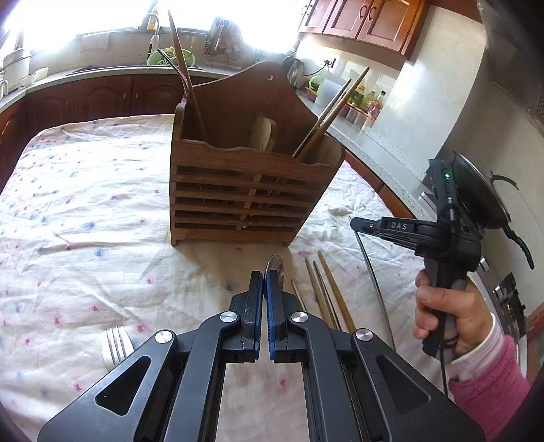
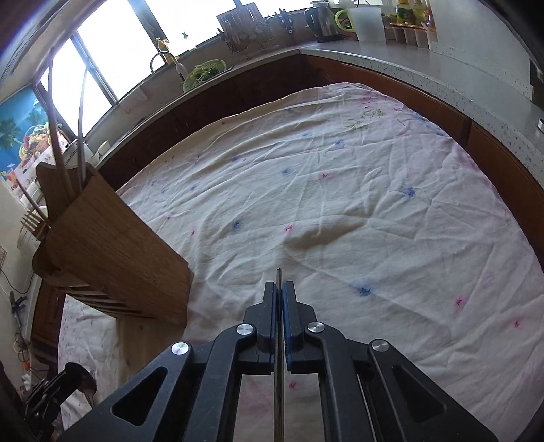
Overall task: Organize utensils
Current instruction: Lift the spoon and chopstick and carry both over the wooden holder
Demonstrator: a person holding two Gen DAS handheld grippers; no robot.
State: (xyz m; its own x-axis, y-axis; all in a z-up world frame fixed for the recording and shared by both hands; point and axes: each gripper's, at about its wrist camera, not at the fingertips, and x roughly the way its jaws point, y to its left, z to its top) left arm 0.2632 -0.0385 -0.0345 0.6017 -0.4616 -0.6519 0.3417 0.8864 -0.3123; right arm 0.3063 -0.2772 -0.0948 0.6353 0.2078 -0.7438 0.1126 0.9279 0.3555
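Left wrist view: flowered tablecloth (image 1: 85, 210) covers the table; wooden utensil holder (image 1: 244, 159) stands upright mid-table with chopsticks inside. Loose chopsticks (image 1: 326, 292) lie on the cloth right of the left gripper (image 1: 264, 282), a fork (image 1: 117, 343) to its left. Left gripper is closed on a spoon (image 1: 275, 263). Right gripper (image 2: 280, 289) is clamped on a thin metal rod (image 2: 279, 275), lifted above the cloth.

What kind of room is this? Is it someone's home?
Most likely a home kitchen: a faucet by the window, dark wood cabinets over a stone countertop with a kettle and bottles, and a cloth-covered table holding a wooden utensil holder.
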